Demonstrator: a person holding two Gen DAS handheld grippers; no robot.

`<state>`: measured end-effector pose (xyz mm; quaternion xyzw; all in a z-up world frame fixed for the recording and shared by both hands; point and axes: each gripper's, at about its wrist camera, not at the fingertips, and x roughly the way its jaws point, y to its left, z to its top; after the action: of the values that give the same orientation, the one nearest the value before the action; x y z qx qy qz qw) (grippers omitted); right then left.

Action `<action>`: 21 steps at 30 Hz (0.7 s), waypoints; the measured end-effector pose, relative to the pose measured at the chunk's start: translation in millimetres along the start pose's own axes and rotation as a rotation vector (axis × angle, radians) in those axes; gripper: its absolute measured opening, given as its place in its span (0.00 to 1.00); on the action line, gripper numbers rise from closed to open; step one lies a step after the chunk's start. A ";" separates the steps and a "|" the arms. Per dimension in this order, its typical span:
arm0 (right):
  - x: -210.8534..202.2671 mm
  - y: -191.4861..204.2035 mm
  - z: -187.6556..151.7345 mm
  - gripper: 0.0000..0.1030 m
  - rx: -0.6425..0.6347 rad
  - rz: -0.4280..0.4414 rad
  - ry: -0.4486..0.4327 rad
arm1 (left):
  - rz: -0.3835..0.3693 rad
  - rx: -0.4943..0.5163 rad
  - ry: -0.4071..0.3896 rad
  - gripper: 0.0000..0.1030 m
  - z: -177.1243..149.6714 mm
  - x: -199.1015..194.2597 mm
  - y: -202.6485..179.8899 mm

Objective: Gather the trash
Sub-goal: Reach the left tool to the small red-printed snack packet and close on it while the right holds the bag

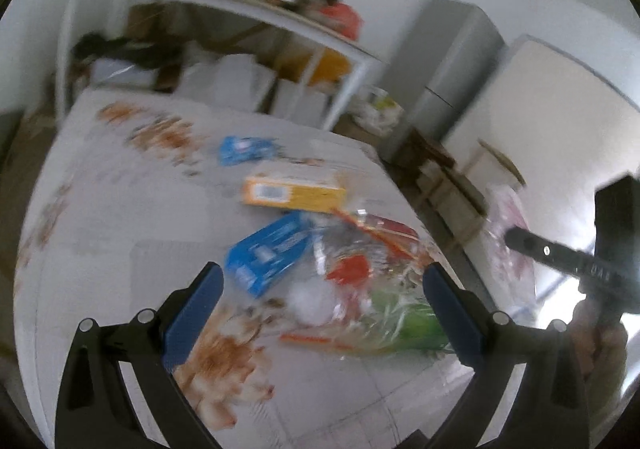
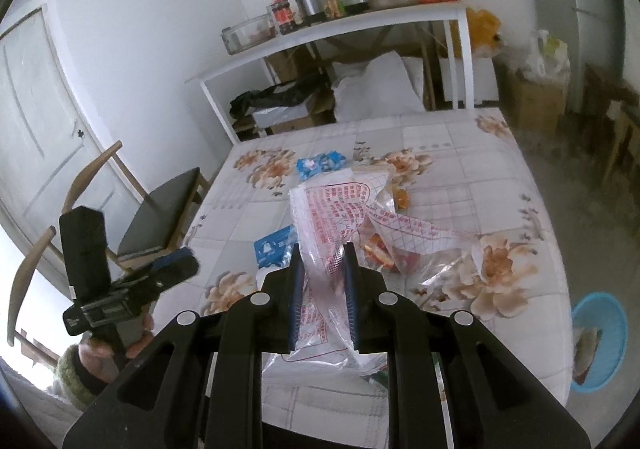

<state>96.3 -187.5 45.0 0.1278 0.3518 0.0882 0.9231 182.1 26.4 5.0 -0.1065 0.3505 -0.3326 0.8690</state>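
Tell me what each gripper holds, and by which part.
The right gripper pinches the clear red-printed plastic bag by its bunched upper edge. The left gripper is open, holding nothing.

1. the whole left wrist view is smeared by motion blur; print on the yellow cardboard box (image 1: 294, 193) and the blue carton (image 1: 266, 251) cannot be read.
2. the clear plastic bag with red print (image 2: 340, 225) hides part of the blue carton (image 2: 274, 249) and the orange wrapper (image 2: 400, 197) behind it.
3. the bag's lower end disappears behind the black frame of the right gripper (image 2: 323, 269).
4. the round blue plastic basin (image 2: 600, 341) is partly hidden by the edge of the flowered tablecloth (image 2: 500, 177).
5. labels on the jars on the white shelf (image 2: 340, 29) are too small to read.
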 end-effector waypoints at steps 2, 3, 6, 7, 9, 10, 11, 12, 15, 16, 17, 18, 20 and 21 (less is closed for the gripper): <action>0.4 -3.2 -0.2 0.17 0.006 0.004 0.000 | -0.035 0.093 0.011 0.95 7.0 14.9 -14.4; -0.2 -3.3 -1.0 0.17 0.008 0.005 -0.001 | -0.043 0.128 0.016 0.95 9.1 21.0 -18.4; -0.9 -7.4 0.0 0.17 0.013 0.005 -0.002 | -0.046 0.199 0.049 0.95 17.3 44.7 -27.5; -1.0 -8.9 1.2 0.18 0.013 0.004 -0.001 | -0.049 0.200 0.064 0.95 20.1 52.9 -27.6; -1.4 -12.0 1.5 0.18 0.015 0.003 0.000 | -0.092 0.158 0.095 0.94 27.0 68.6 -20.6; -1.5 -13.4 1.4 0.18 0.017 0.002 0.001 | -0.108 0.137 0.108 0.92 28.8 74.0 -17.3; -1.3 -14.6 1.4 0.18 0.018 0.001 0.002 | -0.132 0.107 0.133 0.88 32.2 82.5 -12.0; -1.1 -15.5 1.3 0.18 0.019 0.000 0.003 | -0.156 0.089 0.155 0.86 34.9 89.3 -6.3; 0.8 -19.2 1.3 0.18 0.023 -0.002 0.009 | -0.215 0.040 0.213 0.79 40.1 108.1 4.1; 1.8 -19.8 1.1 0.18 0.024 -0.002 0.014 | -0.229 0.029 0.225 0.77 40.5 111.9 6.3; 2.2 -20.5 0.9 0.18 0.024 -0.003 0.016 | -0.242 0.017 0.235 0.72 41.6 115.9 8.9; 2.9 -20.9 1.4 0.18 0.024 -0.004 0.017 | -0.254 0.006 0.244 0.67 42.5 120.1 11.8; 4.1 -22.0 1.4 0.18 0.024 -0.007 0.021 | -0.261 0.000 0.263 0.60 43.4 126.1 14.5; 4.7 -22.3 1.5 0.18 0.026 -0.006 0.023 | -0.262 0.003 0.270 0.57 44.1 127.9 14.8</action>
<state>102.4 -207.8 36.6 0.1376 0.3638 0.0821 0.9176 287.7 -48.0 -37.8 -0.1044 0.4465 -0.4547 0.7635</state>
